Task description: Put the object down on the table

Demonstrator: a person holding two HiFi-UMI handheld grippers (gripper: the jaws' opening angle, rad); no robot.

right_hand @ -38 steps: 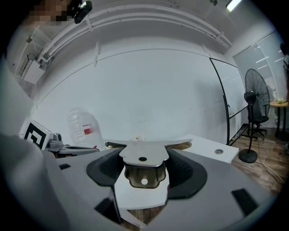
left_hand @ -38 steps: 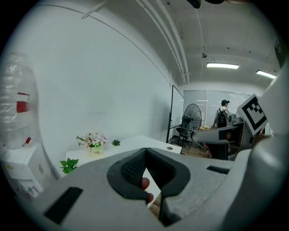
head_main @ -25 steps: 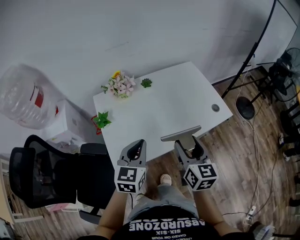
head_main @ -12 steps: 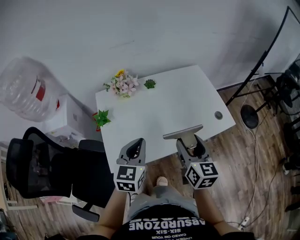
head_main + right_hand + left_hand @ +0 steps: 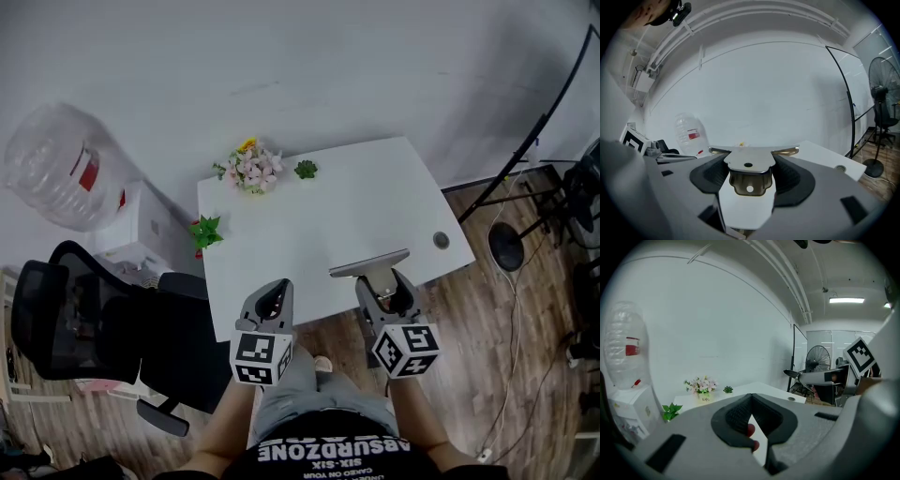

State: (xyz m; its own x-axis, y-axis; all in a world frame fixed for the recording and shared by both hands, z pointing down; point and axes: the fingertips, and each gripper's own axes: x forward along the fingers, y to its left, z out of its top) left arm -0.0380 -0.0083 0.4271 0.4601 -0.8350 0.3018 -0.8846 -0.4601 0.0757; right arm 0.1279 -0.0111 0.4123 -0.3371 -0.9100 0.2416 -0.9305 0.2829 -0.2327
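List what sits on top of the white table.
A flower pot and a small succulent stand at the far edge of the table; a round grommet sits at right. The right gripper and its metal bracket cover part of the near edge.

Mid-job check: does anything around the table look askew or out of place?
Nothing spilled or damaged. One oddity: the small green leafy plant sits right at the white table's left edge, seemingly overhanging it. The grey metal T-shaped piece sits level in the right gripper's jaws.
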